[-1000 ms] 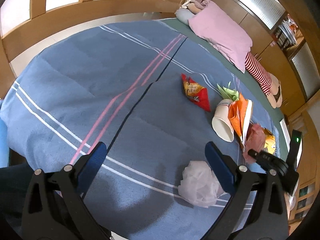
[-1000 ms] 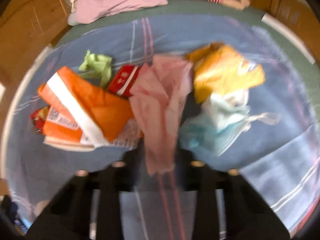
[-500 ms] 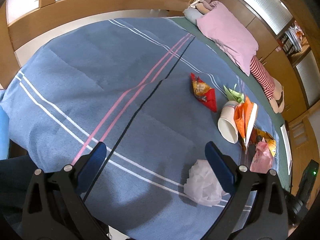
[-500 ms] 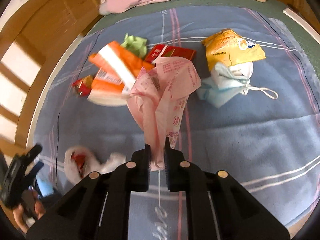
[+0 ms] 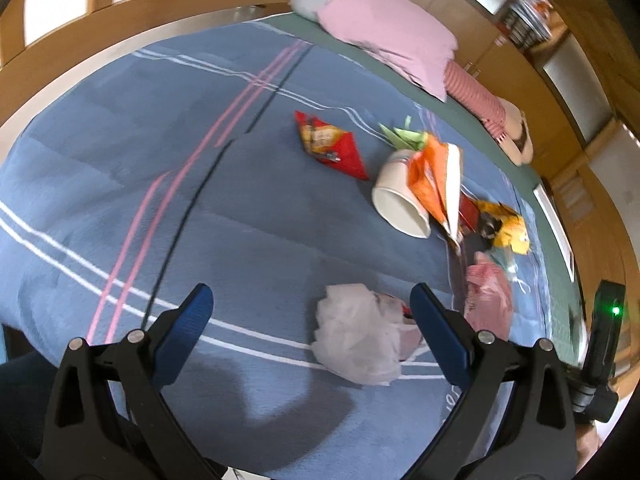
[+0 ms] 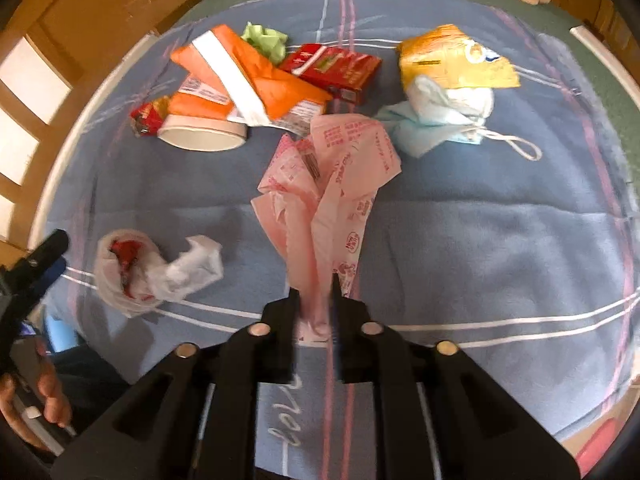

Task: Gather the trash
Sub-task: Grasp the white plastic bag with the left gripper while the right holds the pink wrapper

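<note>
A blue blanket point(image 6: 480, 248) carries scattered trash. The left gripper point(image 5: 310, 306) hangs wide open and empty above it, just beside a white plastic bag point(image 5: 356, 338). The right gripper point(image 6: 314, 294) has just been opening its jaws, the pink wrapper point(image 6: 332, 184) between them, pads no longer pressing it

Bed with blue striped blanket point(image 6: 480, 240). Lying on it: overturned paper cup point(image 6: 200, 136), orange wrapper point(image 6: 256, 80), red box point(image 6: 336, 68), green paper scrap point(image 6: 266, 38), yellow bag point(image 6: 452, 60) touching a blue face mask point(image 6: 432, 120), white plastic bag point(image 6: 152, 272). Pink pillow point(image 5: 392, 48) at the head.
</note>
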Motion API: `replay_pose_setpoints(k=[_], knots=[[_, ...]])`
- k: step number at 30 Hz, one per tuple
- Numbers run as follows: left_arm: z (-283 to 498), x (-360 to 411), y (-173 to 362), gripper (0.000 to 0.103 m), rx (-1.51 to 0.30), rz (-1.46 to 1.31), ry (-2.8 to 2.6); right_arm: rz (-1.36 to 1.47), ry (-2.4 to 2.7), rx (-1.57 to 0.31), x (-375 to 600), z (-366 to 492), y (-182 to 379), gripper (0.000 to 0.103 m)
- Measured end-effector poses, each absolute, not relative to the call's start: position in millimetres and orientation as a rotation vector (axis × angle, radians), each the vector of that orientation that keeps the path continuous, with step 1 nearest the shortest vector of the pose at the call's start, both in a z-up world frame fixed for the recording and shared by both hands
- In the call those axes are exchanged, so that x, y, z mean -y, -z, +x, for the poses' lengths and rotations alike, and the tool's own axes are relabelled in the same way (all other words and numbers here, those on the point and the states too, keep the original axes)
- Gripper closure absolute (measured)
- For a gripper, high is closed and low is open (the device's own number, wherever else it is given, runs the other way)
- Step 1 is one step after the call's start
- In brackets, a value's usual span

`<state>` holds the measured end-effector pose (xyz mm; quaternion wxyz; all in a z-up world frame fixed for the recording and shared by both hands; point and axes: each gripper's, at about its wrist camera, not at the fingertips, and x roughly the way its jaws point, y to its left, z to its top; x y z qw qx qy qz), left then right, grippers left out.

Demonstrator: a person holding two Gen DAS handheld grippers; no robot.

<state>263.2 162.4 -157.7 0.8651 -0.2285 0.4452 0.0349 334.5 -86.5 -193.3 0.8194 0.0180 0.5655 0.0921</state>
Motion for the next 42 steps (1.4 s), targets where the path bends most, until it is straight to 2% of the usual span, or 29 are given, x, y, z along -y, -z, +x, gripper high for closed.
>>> replay_pose_setpoints(k=[1, 2, 5, 10, 12, 13, 14, 15, 17, 24, 32, 33, 35, 36, 37, 42], knots=[[264, -161, 157, 0.005, -0.933, -0.47, -0.072, 0.026, -0.175, -1.179, 86, 334, 190, 0.042], [264, -159, 157, 0.005, -0.934, -0.46, -0.073, 0.024, -0.156, -1.144, 87, 334, 185, 0.026], [264, -159, 158, 0.005, -0.933, -0.466, -0.072, 0.028, -0.127, -1.095, 86, 339, 177, 0.025], [265, -143, 155, 0.004, -0.927, -0.418, 0.003, -0.049, -0.08, -1.163, 69, 360, 196, 0.026], [266, -132, 155, 0.004, -0.94, -0.362, 0.043, -0.086, -0.068, -1.204, 61, 364, 209, 0.034], [267, -125, 157, 0.004, -0.956, -0.327, 0.065, -0.085, -0.074, -1.214, 59, 365, 214, 0.051], [268, -118, 158, 0.004, -0.972, -0.296, 0.083, -0.077, -0.082, -1.223, 59, 365, 218, 0.061], [269, -113, 160, 0.004, -0.986, -0.273, 0.096, -0.052, -0.087, -1.232, 61, 365, 220, 0.064], [270, -103, 163, 0.004, -1.011, -0.231, 0.121, 0.019, -0.08, -1.226, 71, 366, 218, 0.075], [270, -85, 179, 0.004, -1.092, -0.149, 0.175, 0.163, -0.046, -1.11, 105, 345, 174, 0.076], [274, -71, 193, 0.004, -1.129, -0.038, 0.161, 0.281, -0.139, -0.967, 123, 278, 119, 0.076], [273, -69, 194, 0.008, -1.129, -0.028, 0.161, 0.28, -0.15, -0.946, 123, 264, 114, 0.076], [274, -66, 198, 0.021, -1.136, -0.002, 0.168, 0.266, -0.148, -0.917, 120, 247, 109, 0.076], [274, -64, 200, 0.032, -1.144, 0.011, 0.168, 0.26, -0.143, -0.906, 121, 241, 108, 0.076], [274, -63, 203, 0.039, -1.154, 0.031, 0.161, 0.247, -0.131, -0.889, 121, 229, 107, 0.076], [272, -67, 203, 0.064, -1.146, 0.064, 0.14, 0.233, -0.096, -0.852, 122, 199, 106, 0.076]])
